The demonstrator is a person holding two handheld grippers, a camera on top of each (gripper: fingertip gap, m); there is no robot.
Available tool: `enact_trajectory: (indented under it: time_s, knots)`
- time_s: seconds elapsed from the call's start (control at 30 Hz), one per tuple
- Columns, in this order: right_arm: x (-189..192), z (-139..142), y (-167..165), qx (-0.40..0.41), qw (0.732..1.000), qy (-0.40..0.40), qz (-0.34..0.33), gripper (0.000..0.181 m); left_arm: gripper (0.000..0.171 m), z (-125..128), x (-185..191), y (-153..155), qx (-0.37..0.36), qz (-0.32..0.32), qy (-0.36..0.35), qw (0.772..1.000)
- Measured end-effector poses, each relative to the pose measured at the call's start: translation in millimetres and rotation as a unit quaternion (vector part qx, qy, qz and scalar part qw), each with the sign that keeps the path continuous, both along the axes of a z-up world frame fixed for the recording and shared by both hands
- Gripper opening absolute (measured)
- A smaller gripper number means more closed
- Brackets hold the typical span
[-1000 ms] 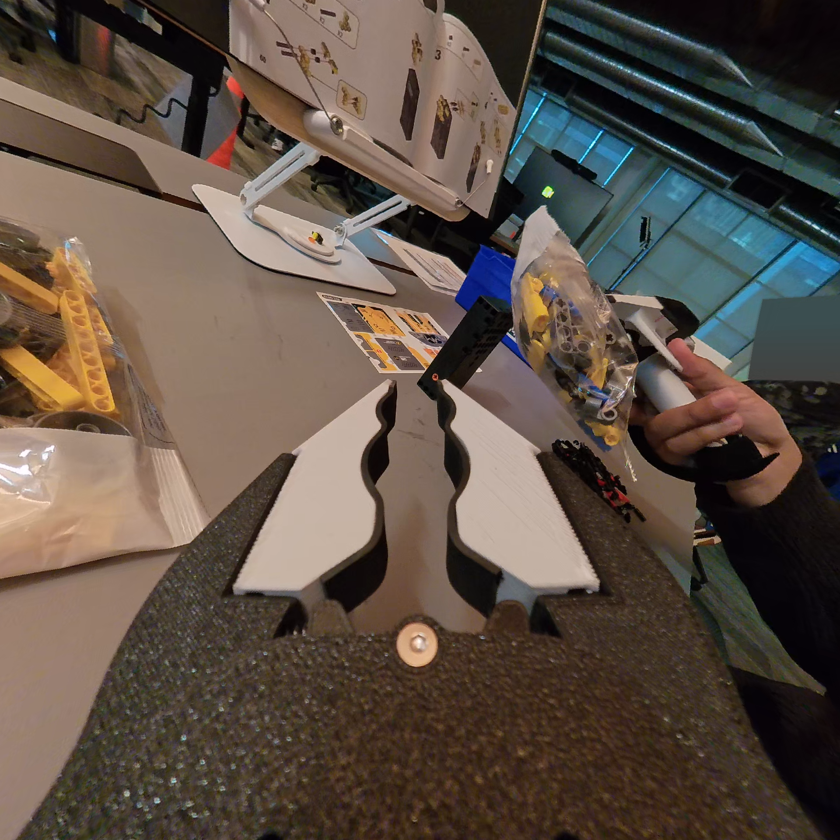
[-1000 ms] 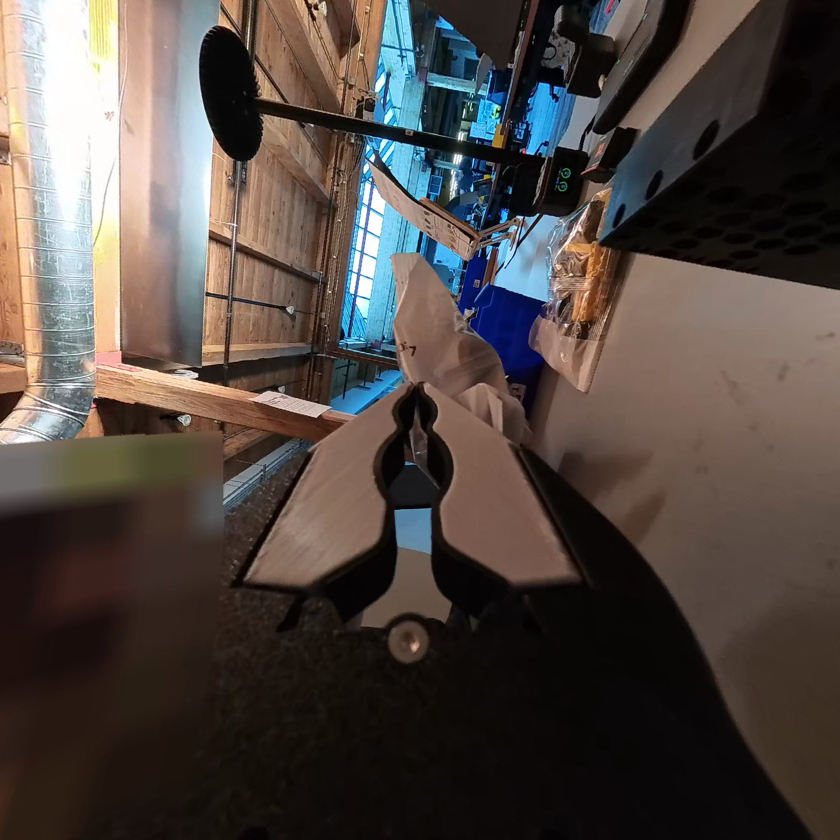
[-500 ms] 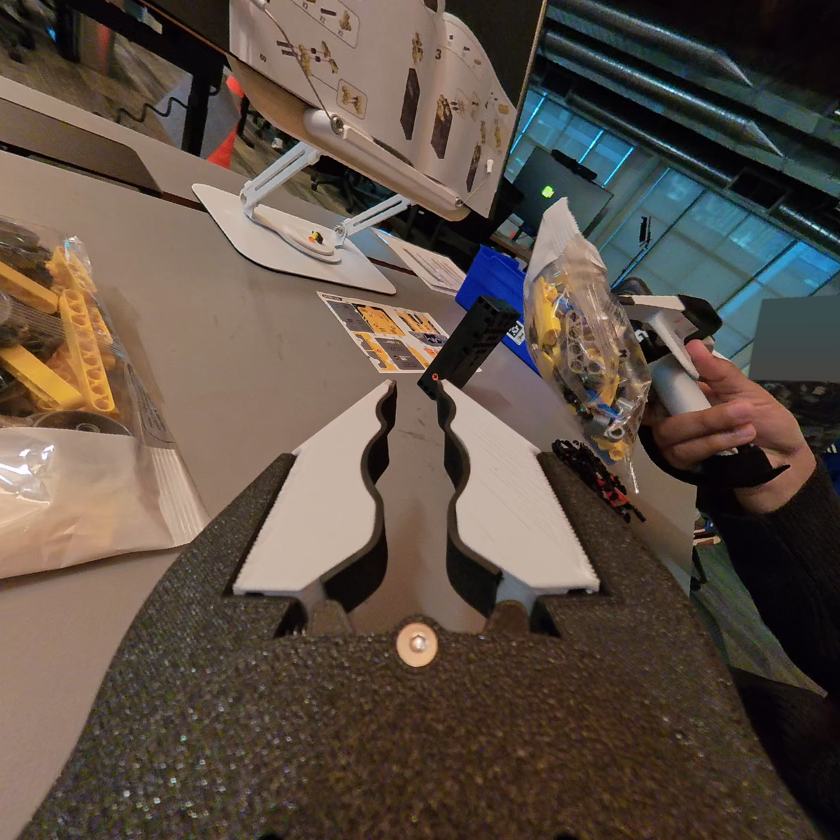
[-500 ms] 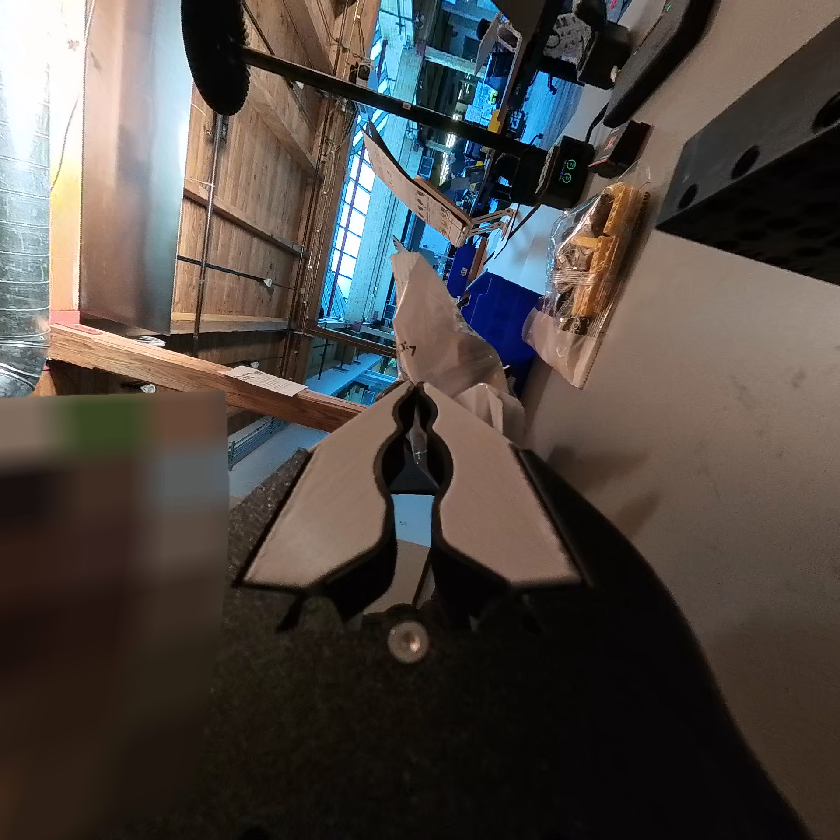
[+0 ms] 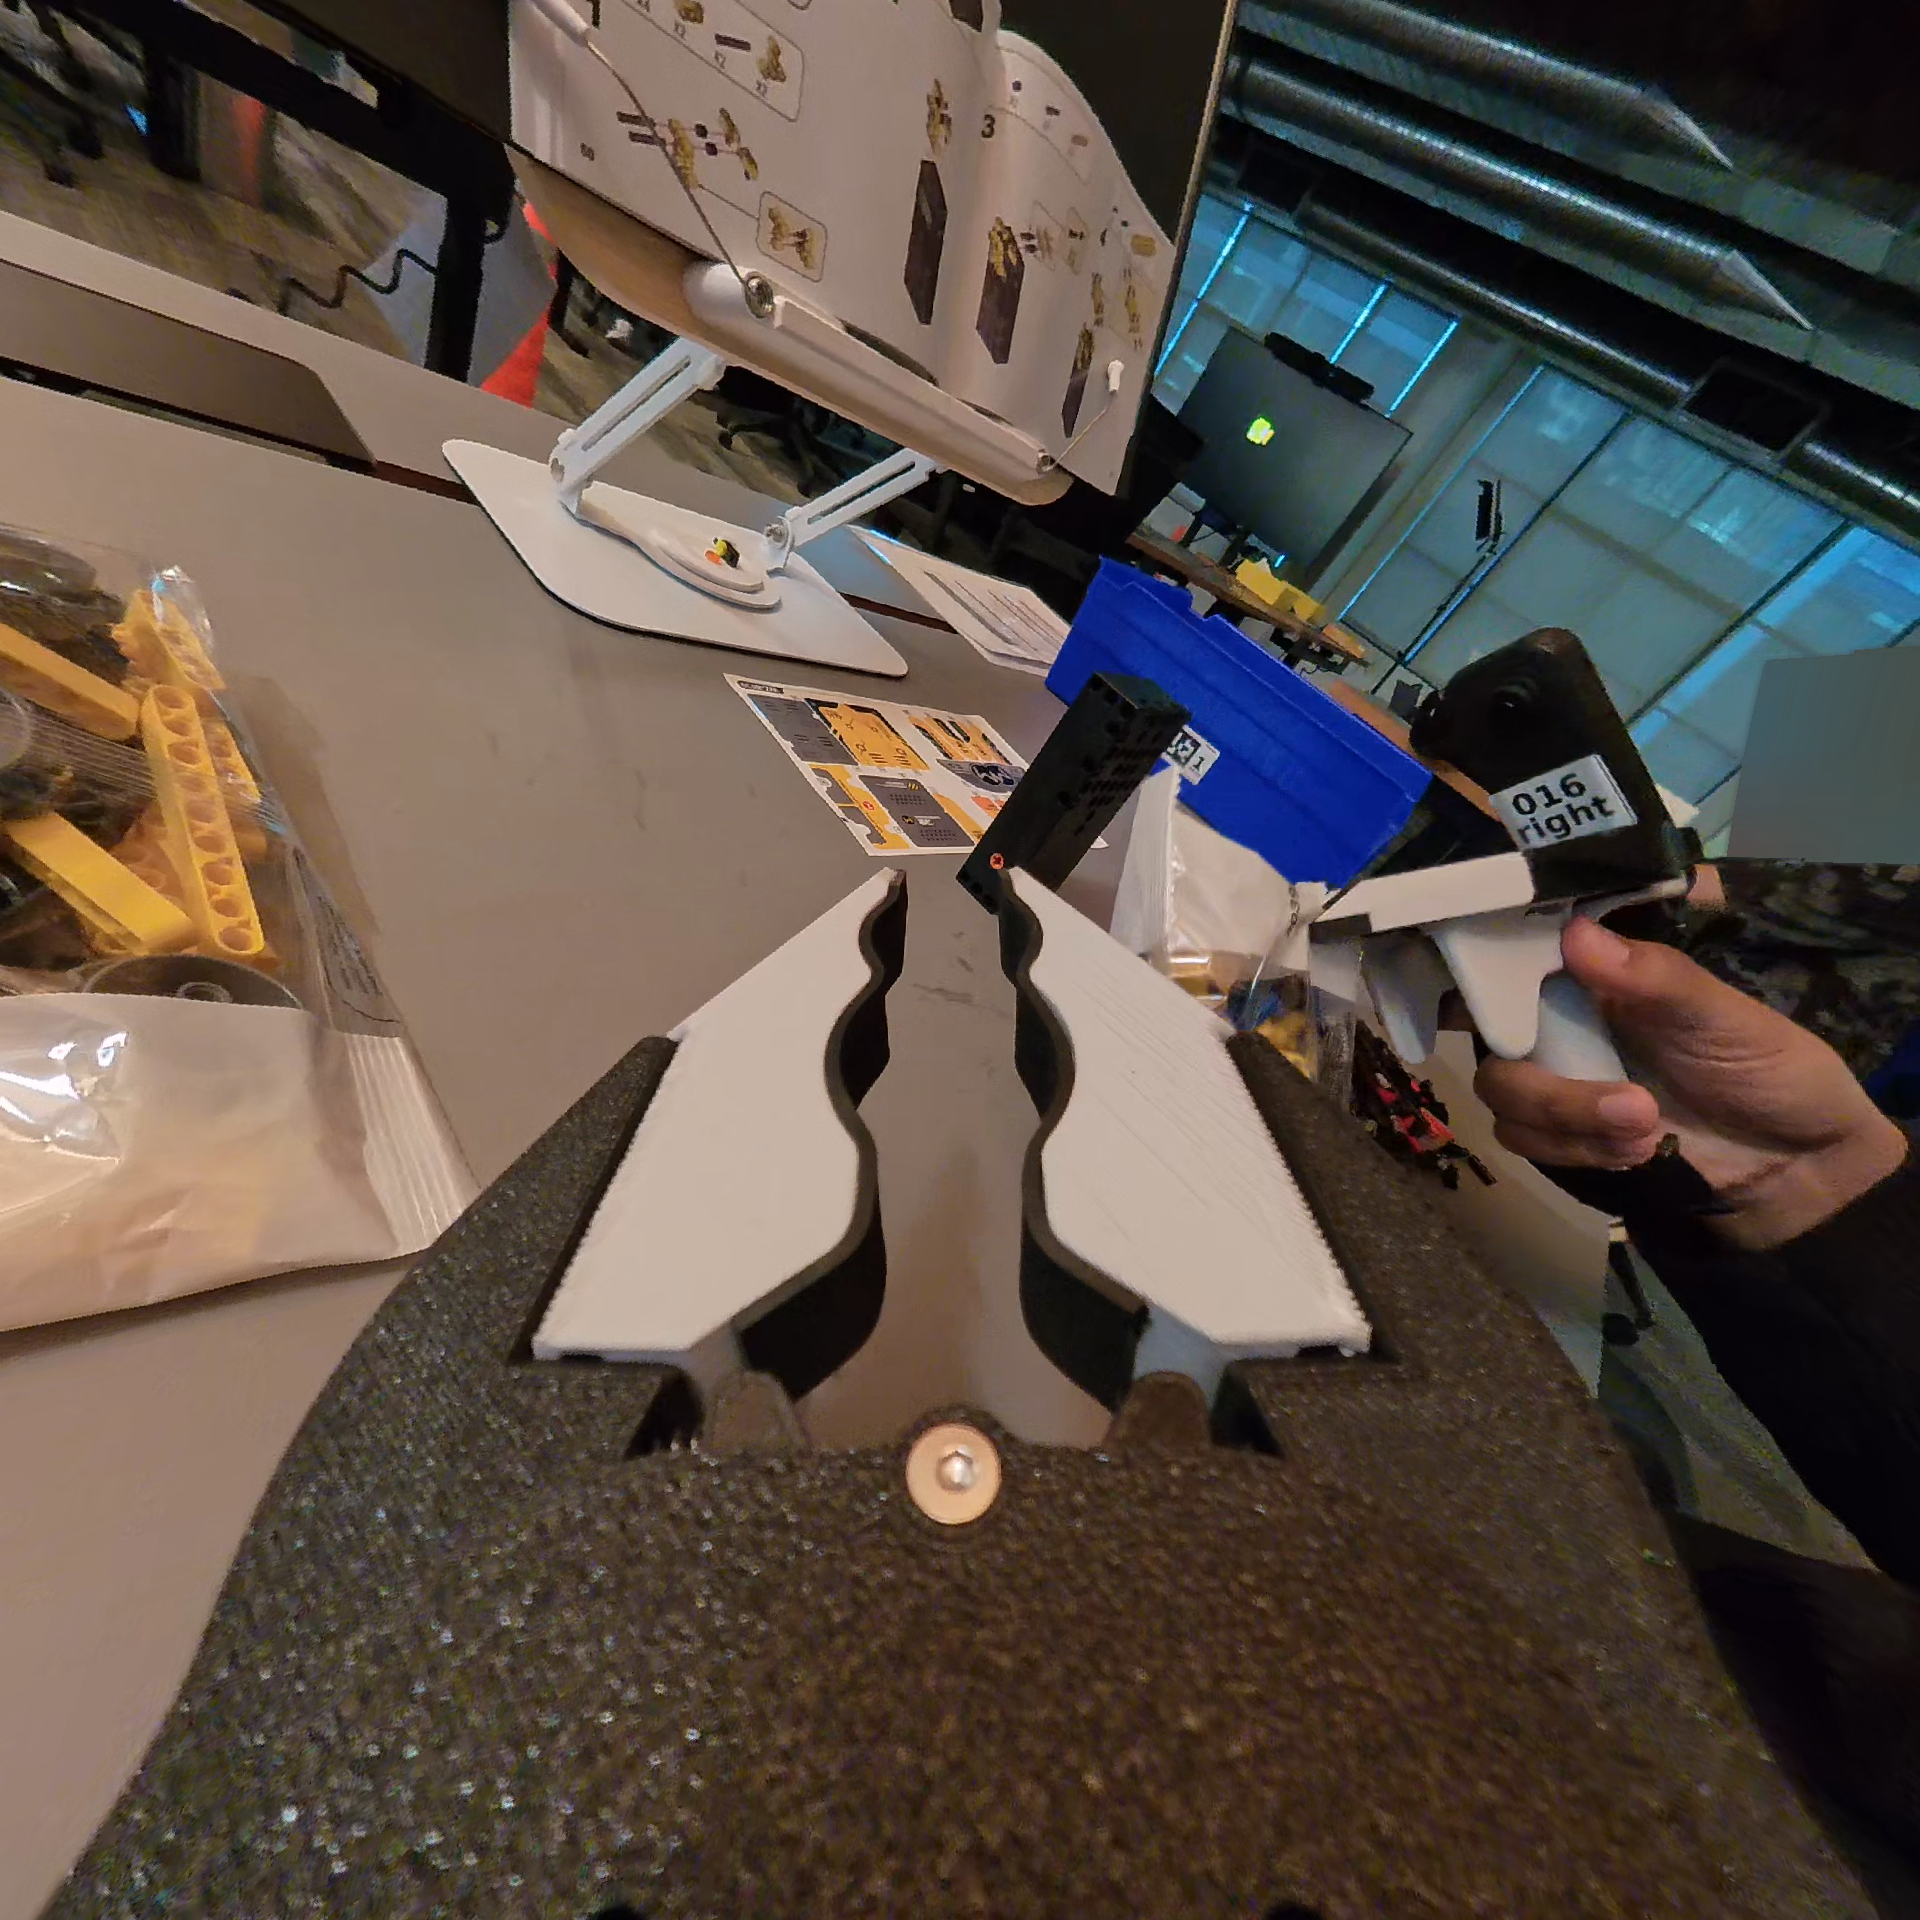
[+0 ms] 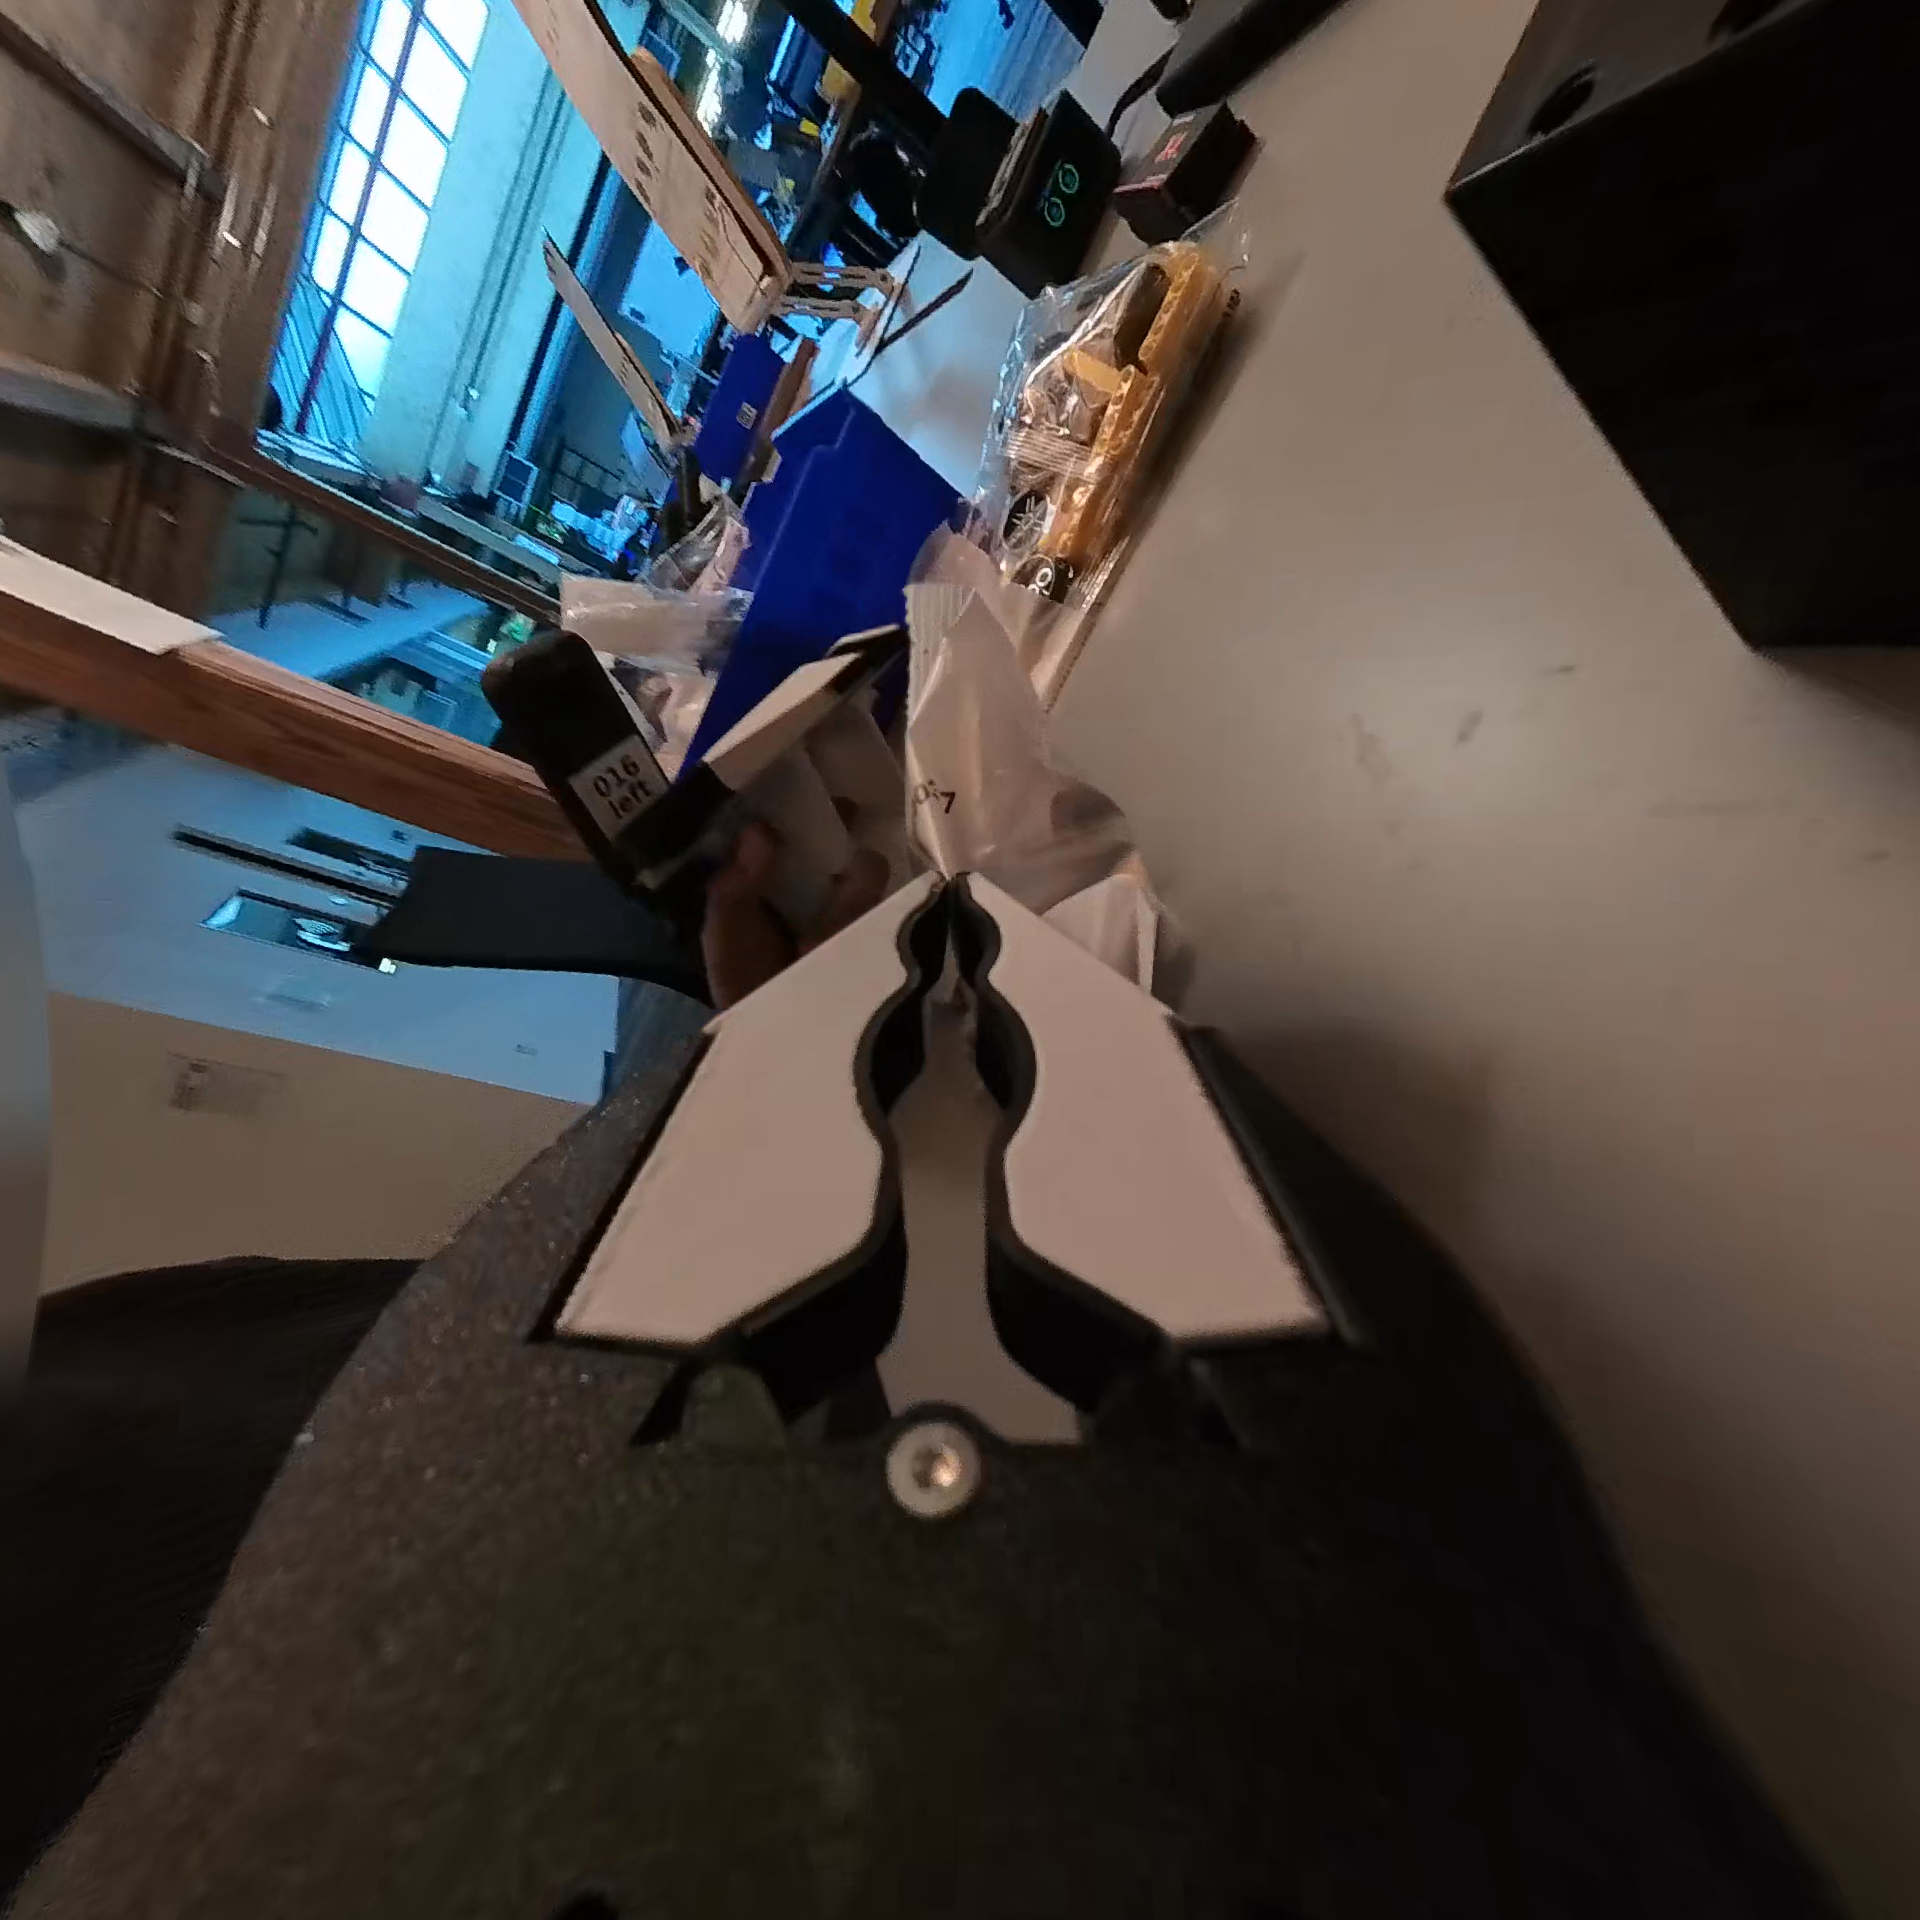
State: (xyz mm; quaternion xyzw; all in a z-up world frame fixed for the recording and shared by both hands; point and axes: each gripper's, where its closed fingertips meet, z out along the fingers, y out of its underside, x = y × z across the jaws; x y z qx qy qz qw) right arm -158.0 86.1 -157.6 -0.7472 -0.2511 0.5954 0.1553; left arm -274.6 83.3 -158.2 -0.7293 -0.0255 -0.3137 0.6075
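Observation:
My left gripper (image 5: 951, 894) is open and empty, low over the grey table (image 5: 582, 790). A black perforated block (image 5: 1075, 795) stands tilted just beyond its right fingertip. My right gripper (image 6: 954, 902) is shut on the edge of a clear plastic bag of small parts (image 6: 977, 769). In the left wrist view the right gripper (image 5: 1314, 920) is held by a hand (image 5: 1704, 1081) at the right. The bag (image 5: 1195, 914) lies low beside my left gripper's right finger and is partly hidden by it. The black block also shows in the right wrist view (image 6: 1714, 312).
A larger bag of yellow parts (image 5: 135, 831) lies at the left. A sticker sheet (image 5: 883, 764), a blue bin (image 5: 1247, 769) and a white stand (image 5: 665, 582) holding an instruction booklet (image 5: 831, 135) stand farther back. Small black and red parts (image 5: 1403, 1112) lie at the right. The gap from one gripper's tips to the other's is roughly 12 cm. Measured from the fingertips, the black perforated block (image 5: 1075, 795) is 12 cm or so from the right gripper and 20 cm from the left. Seen from the right wrist view (image 6: 1663, 389) as well.
The right gripper has swung the bag of small parts from upright in the air down to the table beside my left gripper. The left gripper has not moved.

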Motion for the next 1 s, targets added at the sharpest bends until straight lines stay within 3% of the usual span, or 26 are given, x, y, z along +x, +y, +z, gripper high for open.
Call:
enact_trajectory:
  time_s: [0.17, 0.4, 0.53, 0.63, 0.73, 0.83, 1.0]
  knots:
    - [5.1, -14.4, -3.4, 0.064, 0.997, -0.04, 0.025, 0.0, 0.016, -0.1, 4.6, -0.4, 0.003, 0.002, 0.029, 1.0]
    - [26.6, 5.2, 0.6, 0.131, 0.987, -0.021, 0.094, 0.0, 0.016, -0.7, 9.0, 2.0, -0.006, 0.03, 0.113, 0.993]
    - [33.4, -0.3, 7.8, 0.163, 0.975, -0.05, 0.142, 0.0, 0.016, 15.0, 7.9, 19.6, 0.009, 0.088, 0.175, 0.981]
    - [28.3, -9.4, 8.0, 0.192, 0.966, -0.067, 0.16, 0.0, 0.016, 16.3, 17.5, 42.0, -0.014, 0.067, 0.214, 0.974]
    - [21.9, -13.5, 2.3, 0.195, 0.967, -0.054, 0.155, 0.0, 0.016, 12.9, 17.5, 61.5, -0.04, 0.059, 0.266, 0.961]
    - [23.7, -9.4, -1.7, 0.183, 0.974, -0.027, 0.133, 0.0, 0.016, 23.0, 22.1, 70.2, -0.032, 0.052, 0.268, 0.961]
    - [45.7, -1.7, 0.1, 0.201, 0.977, -0.015, 0.074, 0.0, 0.017, 31.5, 36.9, 55.8, -0.007, 0.033, 0.241, 0.97]
